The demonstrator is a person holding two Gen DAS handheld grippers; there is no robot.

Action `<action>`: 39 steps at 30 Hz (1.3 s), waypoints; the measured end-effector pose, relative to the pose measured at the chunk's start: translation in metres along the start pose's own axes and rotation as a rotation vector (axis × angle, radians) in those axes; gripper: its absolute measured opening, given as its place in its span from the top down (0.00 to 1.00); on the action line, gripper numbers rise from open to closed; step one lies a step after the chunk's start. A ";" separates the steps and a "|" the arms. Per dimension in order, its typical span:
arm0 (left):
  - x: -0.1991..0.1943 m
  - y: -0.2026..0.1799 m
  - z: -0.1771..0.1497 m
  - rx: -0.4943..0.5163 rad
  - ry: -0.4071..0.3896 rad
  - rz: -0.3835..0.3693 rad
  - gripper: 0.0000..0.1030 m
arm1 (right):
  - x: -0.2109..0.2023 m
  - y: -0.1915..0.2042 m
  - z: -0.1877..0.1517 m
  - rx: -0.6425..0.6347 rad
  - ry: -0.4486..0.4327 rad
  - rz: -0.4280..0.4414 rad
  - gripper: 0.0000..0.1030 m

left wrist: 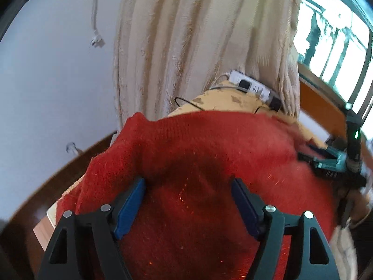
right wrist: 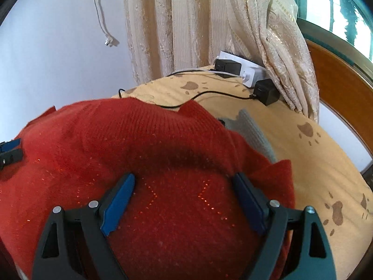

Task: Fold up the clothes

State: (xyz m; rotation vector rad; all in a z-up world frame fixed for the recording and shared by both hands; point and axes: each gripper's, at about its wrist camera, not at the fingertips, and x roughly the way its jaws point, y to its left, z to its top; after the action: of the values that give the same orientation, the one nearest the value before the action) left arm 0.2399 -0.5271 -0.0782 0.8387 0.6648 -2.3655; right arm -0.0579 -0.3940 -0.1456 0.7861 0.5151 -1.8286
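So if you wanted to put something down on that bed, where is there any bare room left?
Mostly to the right of the red sweater: the yellow paw-print cover lies bare out to the wooden bed frame. It is crowded at the far end, where the power strip, black adapter and thin cable sit by the curtain.

left wrist: close, angled down over red sweater (left wrist: 198,163) | right wrist: same, from its right | shared: sweater, curtain (left wrist: 186,46), power strip (left wrist: 251,86)

A home bedroom: bed (right wrist: 314,163), curtain (right wrist: 186,23), window (left wrist: 338,35)
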 end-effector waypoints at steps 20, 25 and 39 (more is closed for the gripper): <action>0.049 -0.043 0.008 0.144 0.016 0.260 0.13 | 0.013 -0.016 0.004 0.131 0.004 -0.049 0.10; 0.041 -0.046 0.005 0.141 -0.021 0.306 0.13 | -0.002 -0.024 -0.006 0.183 -0.070 0.006 0.10; -0.022 -0.055 -0.033 0.105 -0.160 0.414 0.13 | -0.071 0.048 -0.037 0.039 -0.154 0.028 0.00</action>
State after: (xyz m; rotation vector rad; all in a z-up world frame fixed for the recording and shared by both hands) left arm 0.2338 -0.4600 -0.0715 0.7386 0.2714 -2.0732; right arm 0.0142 -0.3417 -0.1195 0.6682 0.3683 -1.8609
